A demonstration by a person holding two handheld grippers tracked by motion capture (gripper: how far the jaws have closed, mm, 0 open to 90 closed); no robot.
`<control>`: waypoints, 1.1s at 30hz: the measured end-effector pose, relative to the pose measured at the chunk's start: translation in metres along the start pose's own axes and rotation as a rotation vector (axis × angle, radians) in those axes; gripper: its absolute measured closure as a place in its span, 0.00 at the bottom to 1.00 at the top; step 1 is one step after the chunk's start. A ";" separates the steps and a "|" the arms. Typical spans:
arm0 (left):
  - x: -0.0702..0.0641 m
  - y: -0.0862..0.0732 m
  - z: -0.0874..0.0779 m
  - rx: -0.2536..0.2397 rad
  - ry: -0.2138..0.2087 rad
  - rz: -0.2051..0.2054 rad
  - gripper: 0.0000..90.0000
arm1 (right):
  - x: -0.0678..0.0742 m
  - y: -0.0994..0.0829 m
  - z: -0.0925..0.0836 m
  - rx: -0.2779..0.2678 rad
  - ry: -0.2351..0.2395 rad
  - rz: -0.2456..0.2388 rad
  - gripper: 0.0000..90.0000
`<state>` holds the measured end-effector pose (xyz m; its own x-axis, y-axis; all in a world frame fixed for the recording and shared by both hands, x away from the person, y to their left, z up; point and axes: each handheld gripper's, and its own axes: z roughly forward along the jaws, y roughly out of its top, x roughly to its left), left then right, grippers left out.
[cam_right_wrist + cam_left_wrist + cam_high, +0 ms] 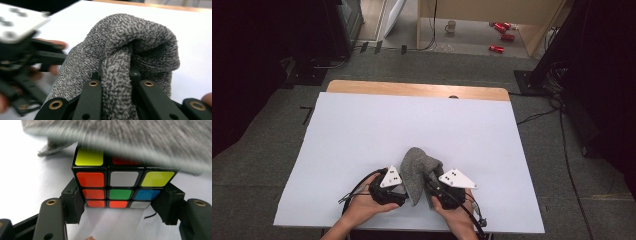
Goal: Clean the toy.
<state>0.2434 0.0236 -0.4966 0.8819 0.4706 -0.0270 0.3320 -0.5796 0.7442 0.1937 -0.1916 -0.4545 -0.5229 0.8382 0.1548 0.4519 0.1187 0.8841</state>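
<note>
Puzzle cube (117, 183): top face largely covered by the grey cloth (140, 137), which is blurred there and cut off at 12 and 3 o'clock of the left gripper view; the cube's far sides are hidden.
Cube in high view: concealed beneath the cloth (418, 172).
Left gripper (37, 60), seen in the right gripper view: blurred, cut off at 9 o'clock.
Floor items, 1 o'clock of high view: red objects (501, 31) too small to identify.
</note>
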 end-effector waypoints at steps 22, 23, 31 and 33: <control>0.008 -0.004 -0.005 -0.021 0.006 -0.023 0.39 | -0.063 -0.004 -0.012 0.020 -0.265 0.092 0.90; 0.007 -0.004 -0.005 -0.020 0.010 -0.019 0.39 | -0.065 -0.005 -0.011 0.030 -0.273 0.095 0.89; 0.007 -0.004 -0.004 -0.005 0.019 -0.017 0.38 | -0.073 -0.012 -0.007 0.065 -0.305 0.107 0.89; 0.008 -0.004 -0.005 -0.009 0.020 -0.025 0.38 | -0.076 -0.013 -0.008 0.068 -0.315 0.112 0.89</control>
<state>0.2471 0.0330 -0.4967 0.8664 0.4983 -0.0321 0.3506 -0.5614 0.7496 0.2220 -0.2607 -0.4739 -0.2229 0.9701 0.0958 0.5467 0.0430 0.8362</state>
